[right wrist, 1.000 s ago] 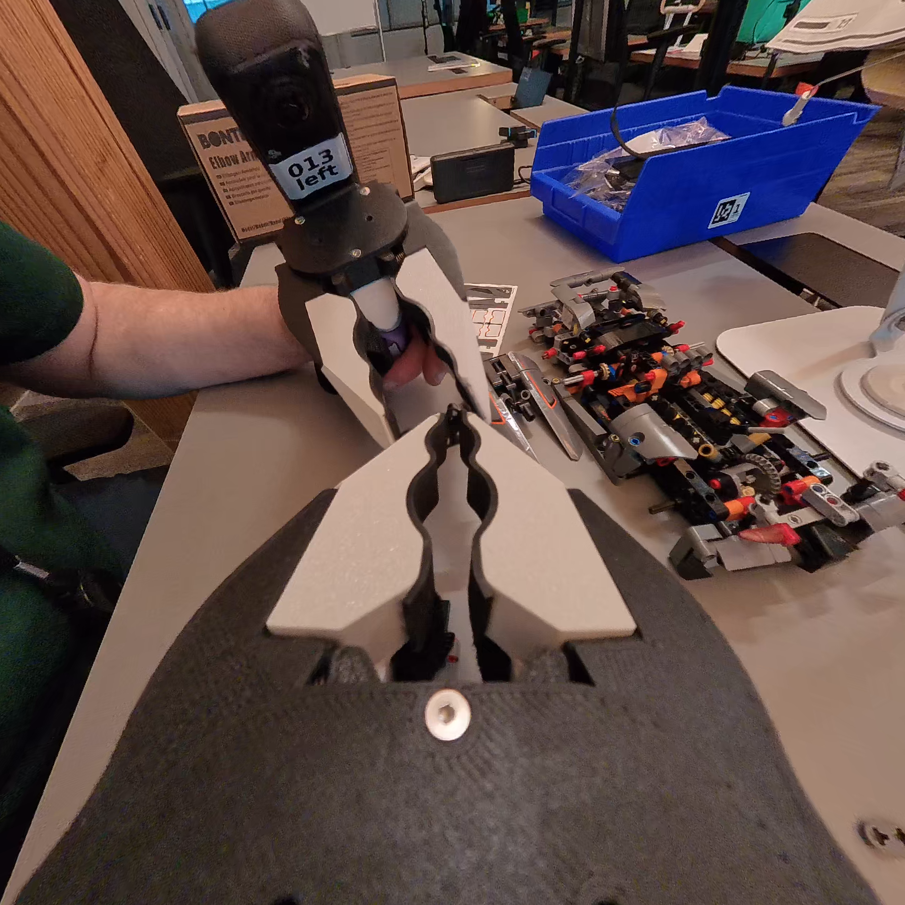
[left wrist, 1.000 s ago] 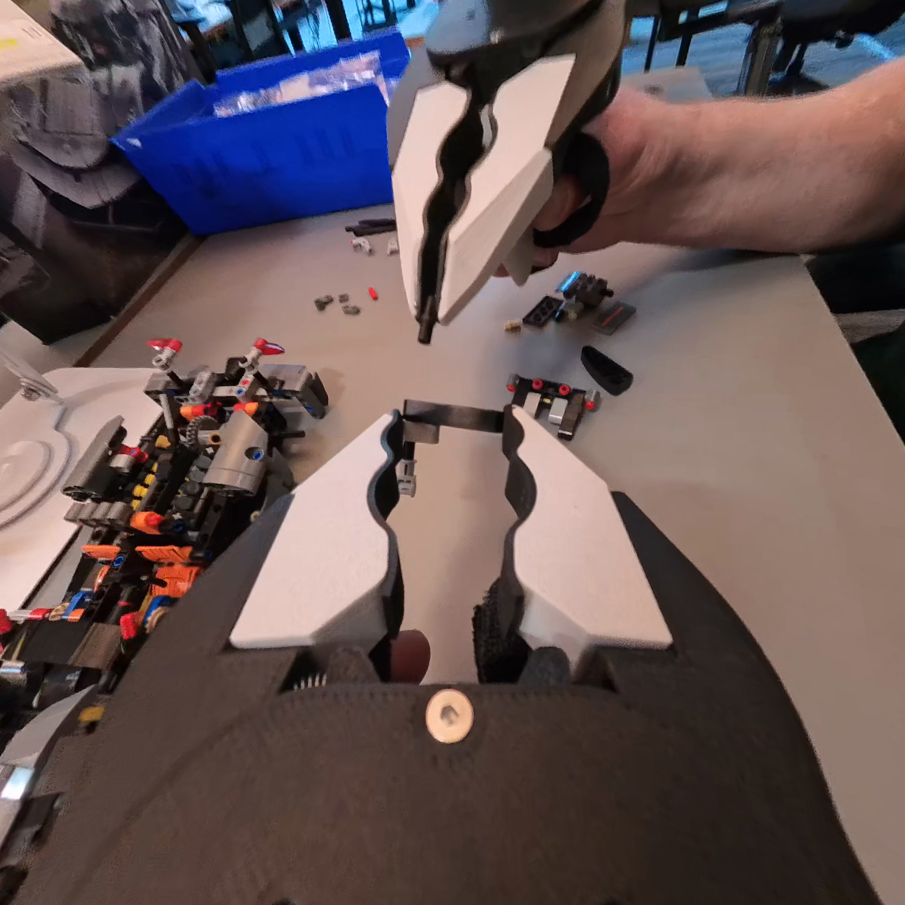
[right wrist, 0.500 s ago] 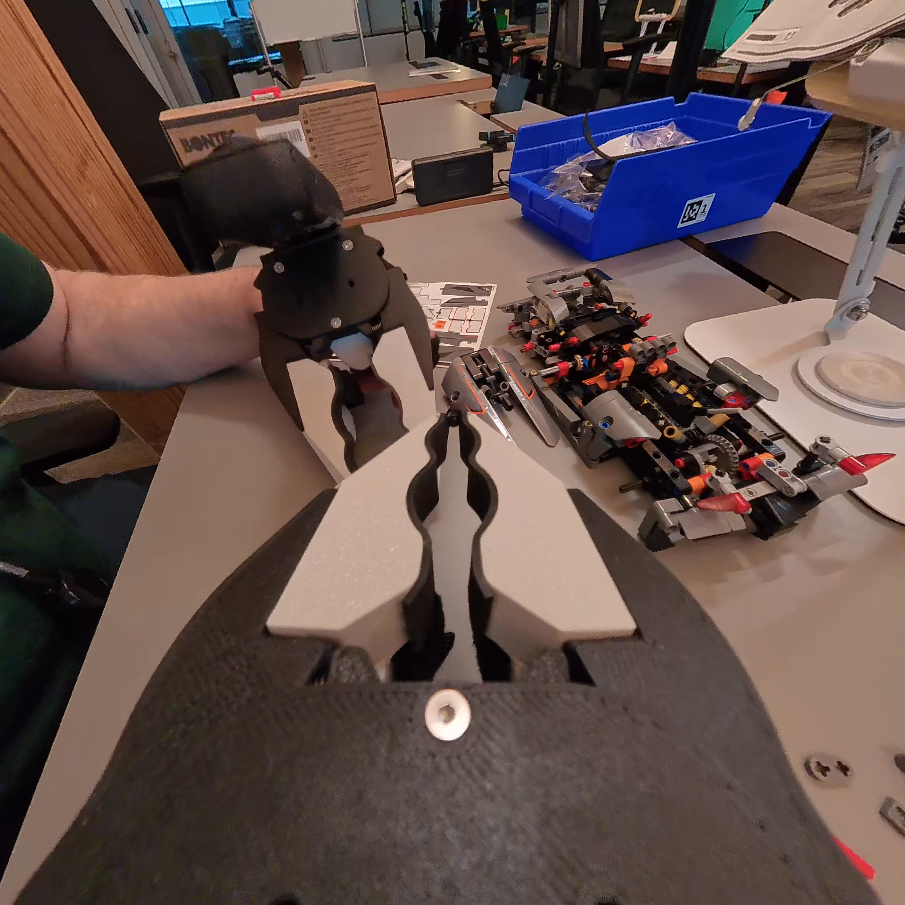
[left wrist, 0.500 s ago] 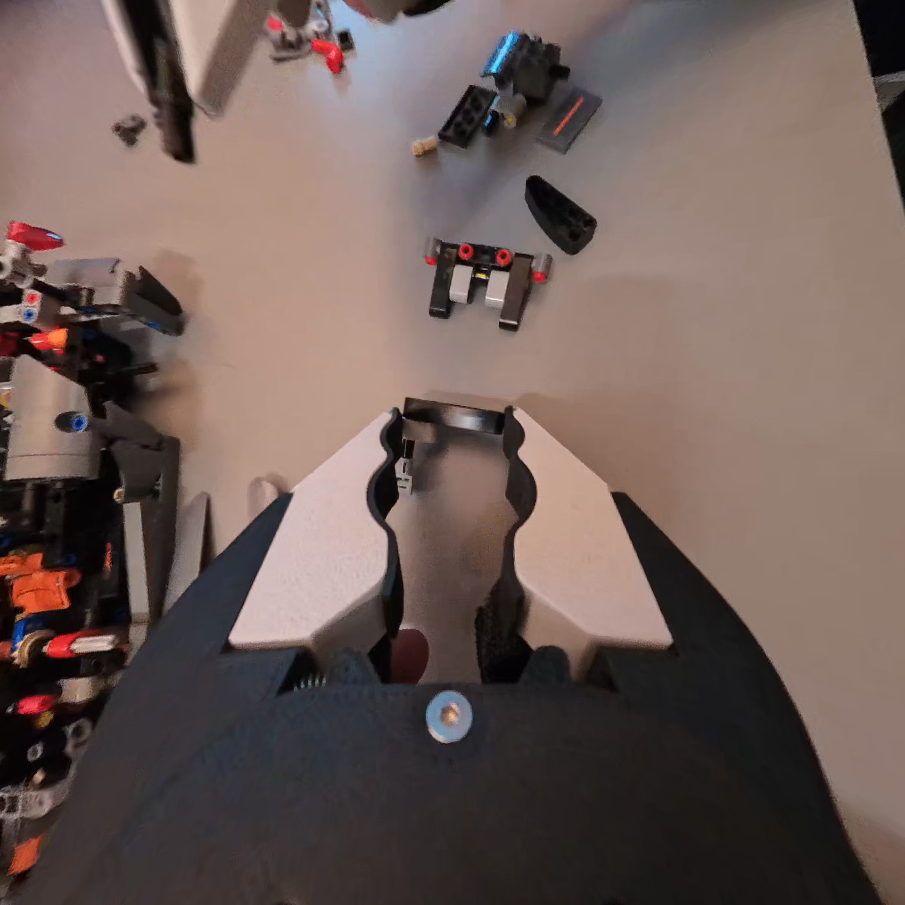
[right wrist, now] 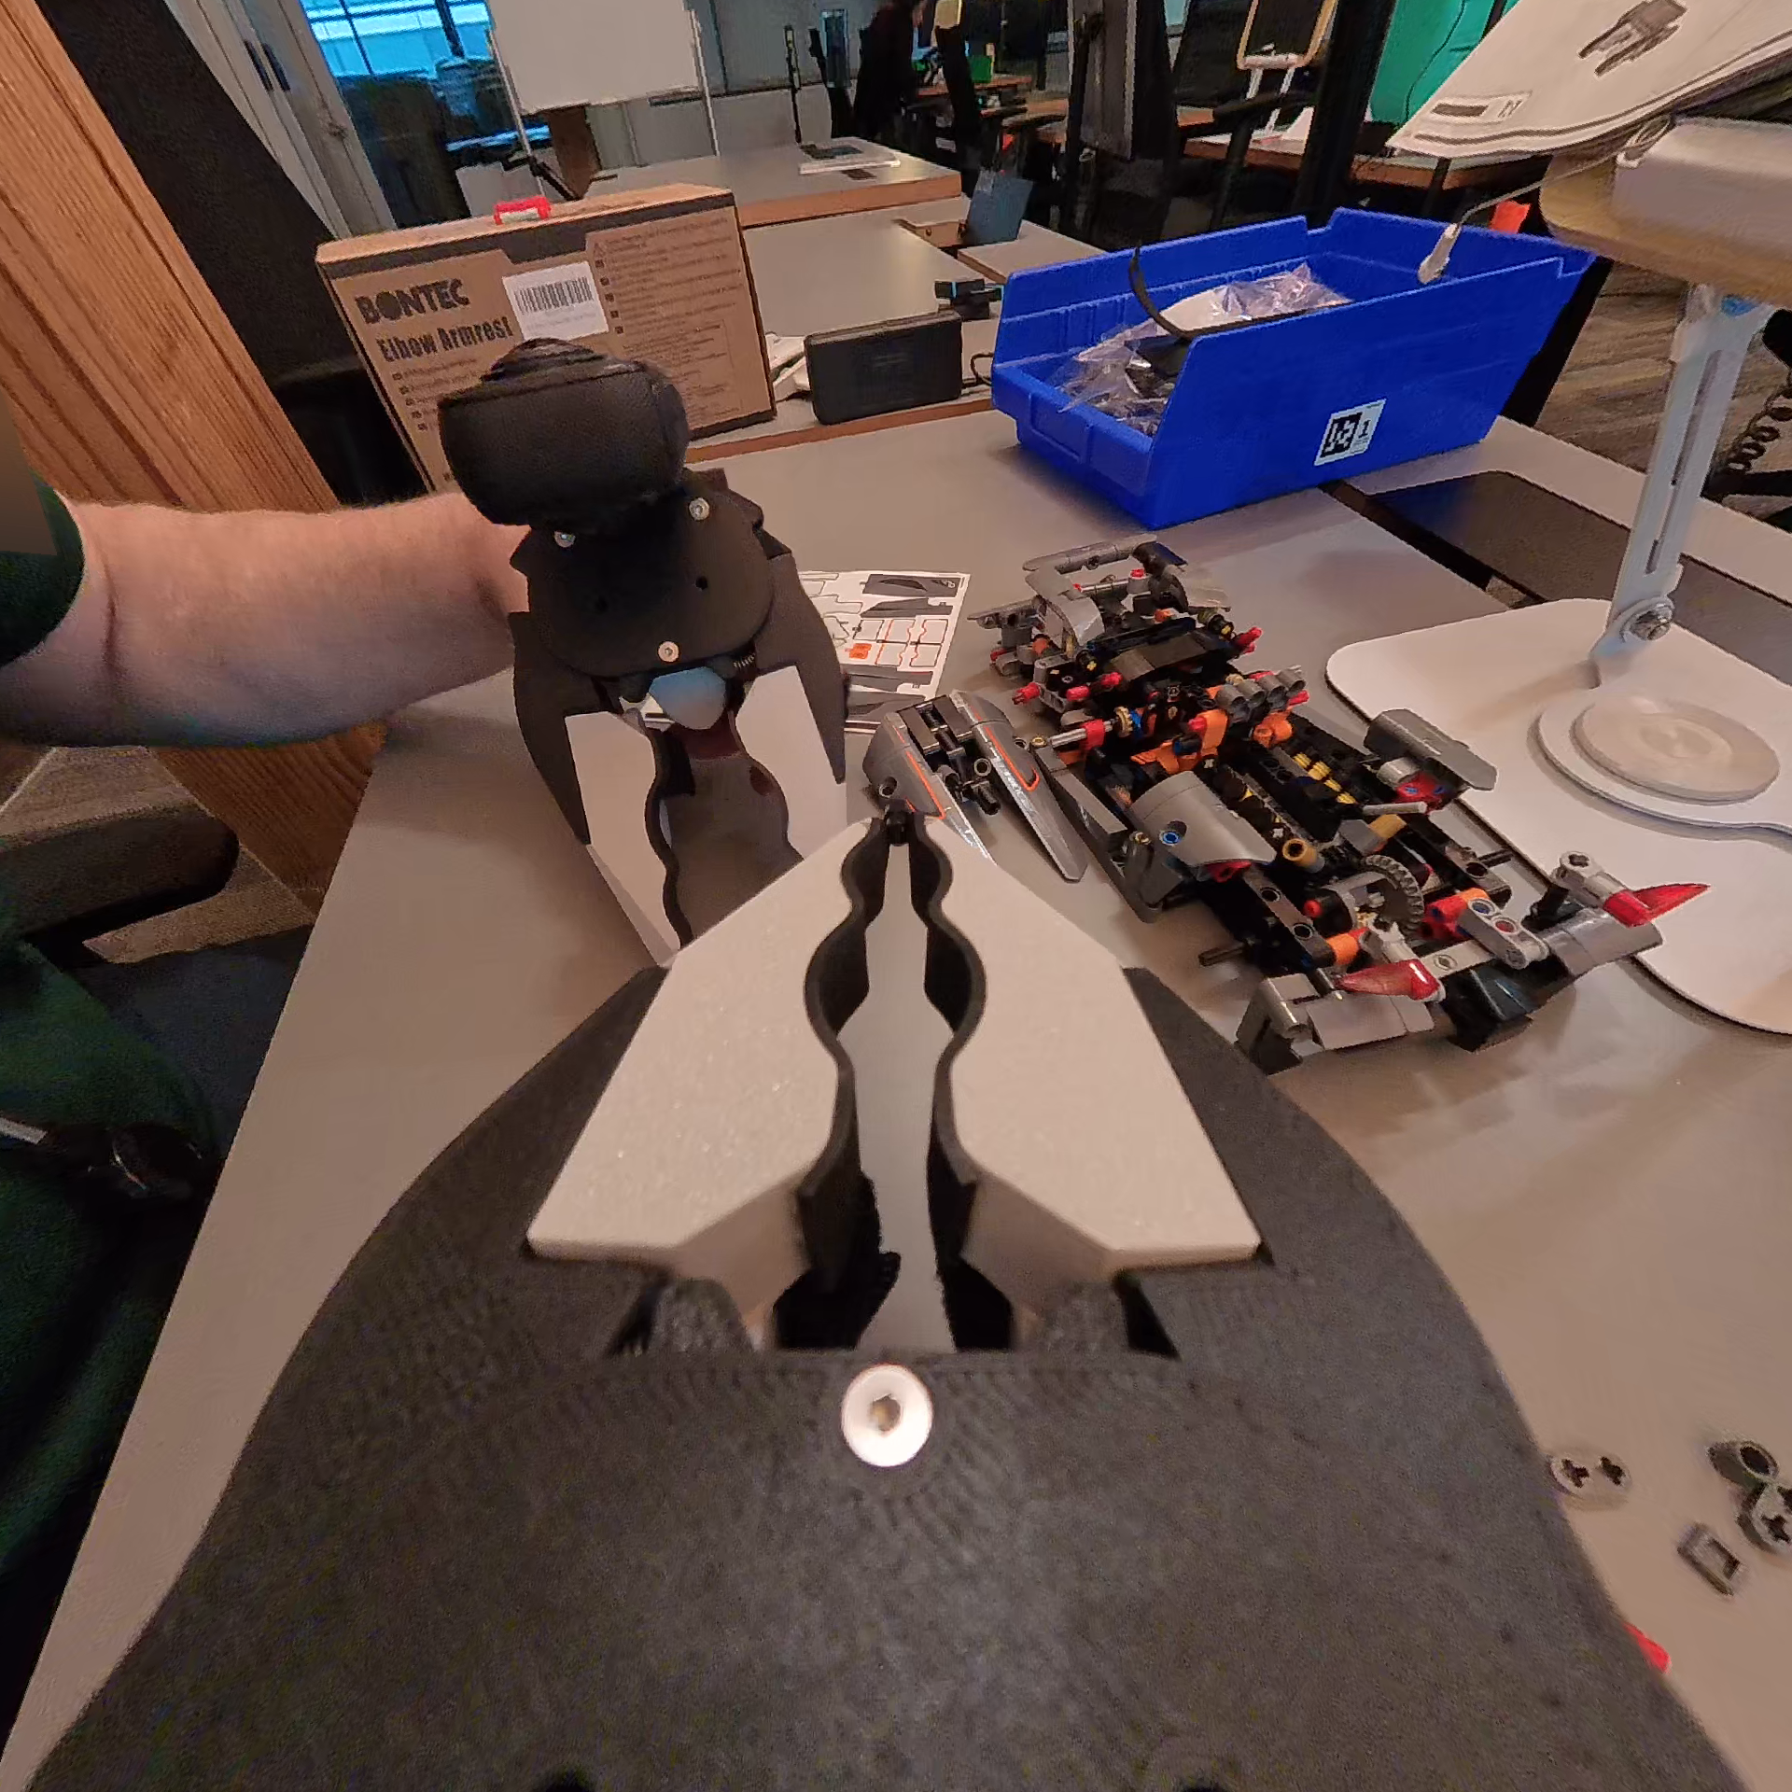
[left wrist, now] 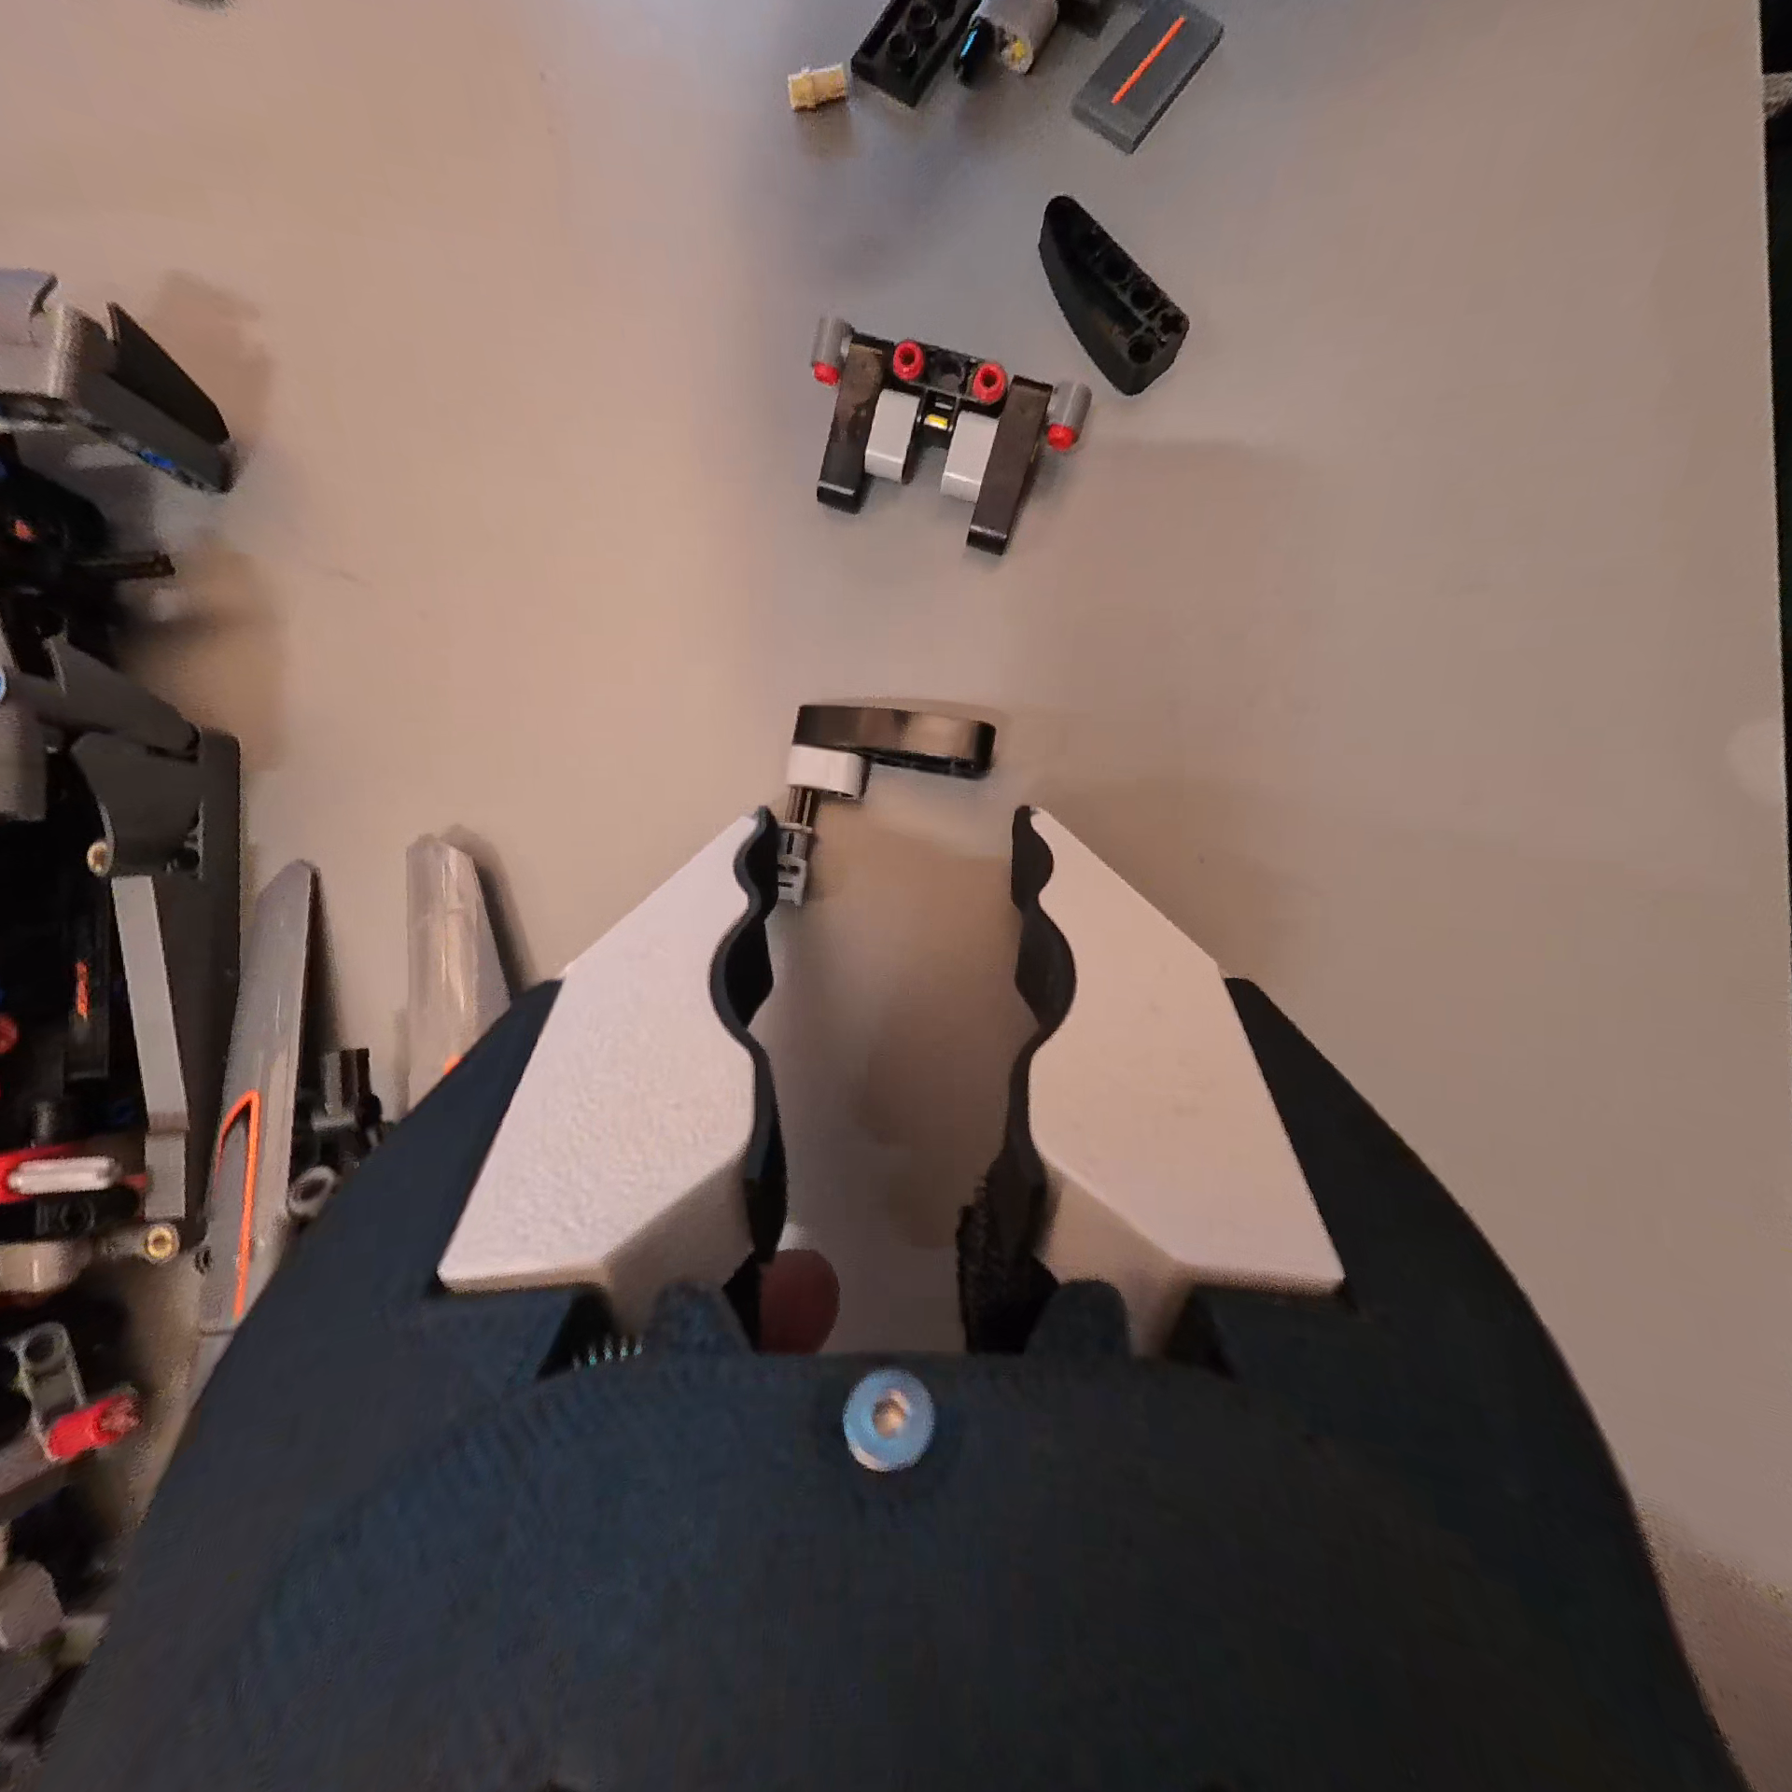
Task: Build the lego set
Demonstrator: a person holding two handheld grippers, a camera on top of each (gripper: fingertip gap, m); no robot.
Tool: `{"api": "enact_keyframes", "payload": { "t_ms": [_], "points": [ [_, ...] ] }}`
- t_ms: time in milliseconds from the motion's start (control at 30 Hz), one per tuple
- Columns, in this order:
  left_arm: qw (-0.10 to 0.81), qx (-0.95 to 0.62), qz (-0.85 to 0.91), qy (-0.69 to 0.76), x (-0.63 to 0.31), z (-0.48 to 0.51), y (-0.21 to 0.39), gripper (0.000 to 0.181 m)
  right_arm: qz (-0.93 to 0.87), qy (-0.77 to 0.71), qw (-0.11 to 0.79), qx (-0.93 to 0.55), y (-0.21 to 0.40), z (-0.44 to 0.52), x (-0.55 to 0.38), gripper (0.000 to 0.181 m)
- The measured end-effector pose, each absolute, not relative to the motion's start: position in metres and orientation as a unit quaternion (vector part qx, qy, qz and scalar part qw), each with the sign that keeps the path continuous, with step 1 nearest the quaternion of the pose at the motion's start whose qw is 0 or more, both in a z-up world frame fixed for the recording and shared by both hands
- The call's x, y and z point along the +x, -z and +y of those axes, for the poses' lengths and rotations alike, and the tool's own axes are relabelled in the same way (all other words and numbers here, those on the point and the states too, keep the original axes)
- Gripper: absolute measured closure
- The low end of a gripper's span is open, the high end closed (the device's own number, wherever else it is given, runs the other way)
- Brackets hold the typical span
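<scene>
Left wrist view: the left tool [left wrist: 892,824] points straight down at the grey table [left wrist: 485,339] with its jaws spread wide. A small black-and-white lego piece [left wrist: 887,752] lies just past the fingertips; its thin grey pin sits against the tip of the left finger, while the right finger stands clear of it. Farther on lie a black sub-assembly with red pins [left wrist: 945,427], a black curved panel [left wrist: 1115,296] beside it, and a few loose parts near the top edge, among them a dark tile with an orange stripe [left wrist: 1144,73]. The partly built lego car [left wrist: 87,921] runs down the left edge, with grey pointed panels beside it.

Right wrist view: the right tool [right wrist: 897,834] is closed, and a tiny dark part shows at its tips; whether it is pinched there cannot be told. Only this view shows the whole car [right wrist: 1280,805] lying between the tool and a white lamp base [right wrist: 1552,718], the sticker sheet [right wrist: 892,621] behind it, a blue bin [right wrist: 1261,388], a cardboard box [right wrist: 553,310], and the left tool [right wrist: 718,853] from outside, held by a bare forearm [right wrist: 272,611]. Small grey parts [right wrist: 1736,1484] lie at lower right.
</scene>
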State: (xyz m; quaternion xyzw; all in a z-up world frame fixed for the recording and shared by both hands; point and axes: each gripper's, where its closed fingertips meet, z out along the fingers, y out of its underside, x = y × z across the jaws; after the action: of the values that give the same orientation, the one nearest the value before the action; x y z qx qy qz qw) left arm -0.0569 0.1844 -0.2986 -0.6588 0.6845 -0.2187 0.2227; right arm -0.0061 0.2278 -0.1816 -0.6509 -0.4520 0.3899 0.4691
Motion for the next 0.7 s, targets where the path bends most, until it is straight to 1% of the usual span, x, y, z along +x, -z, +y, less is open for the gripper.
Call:
{"api": "enact_keyframes", "payload": {
  "t_ms": [133,200,233,300,467,567,700],
  "points": [
    [0.212,-0.696,0.653,0.211,-0.066,0.174,0.298,0.136,-0.451,-0.392,0.474,-0.647,0.178,0.227,-0.005,0.179],
    [0.204,-0.716,0.631,0.221,-0.07,0.161,0.296,0.134,-0.451,-0.395,0.473,-0.645,0.177,0.226,-0.005,0.179],
    [0.203,-0.722,0.622,0.226,-0.071,0.154,0.295,0.137,-0.452,-0.395,0.473,-0.645,0.176,0.225,-0.006,0.179],
    [0.194,-0.712,0.617,0.275,-0.069,0.129,0.288,0.138,-0.454,-0.397,0.473,-0.642,0.175,0.223,-0.007,0.179],
    [0.269,-0.719,0.593,0.243,-0.072,0.157,0.272,0.14,-0.458,-0.401,0.473,-0.637,0.173,0.22,-0.01,0.179],
    [0.287,-0.703,0.612,0.219,-0.058,0.174,0.269,0.144,-0.46,-0.395,0.474,-0.639,0.174,0.22,-0.009,0.179],
    [0.247,-0.693,0.652,0.182,-0.047,0.178,0.293,0.149,-0.458,-0.391,0.475,-0.641,0.174,0.222,-0.007,0.179]
  ]
}}
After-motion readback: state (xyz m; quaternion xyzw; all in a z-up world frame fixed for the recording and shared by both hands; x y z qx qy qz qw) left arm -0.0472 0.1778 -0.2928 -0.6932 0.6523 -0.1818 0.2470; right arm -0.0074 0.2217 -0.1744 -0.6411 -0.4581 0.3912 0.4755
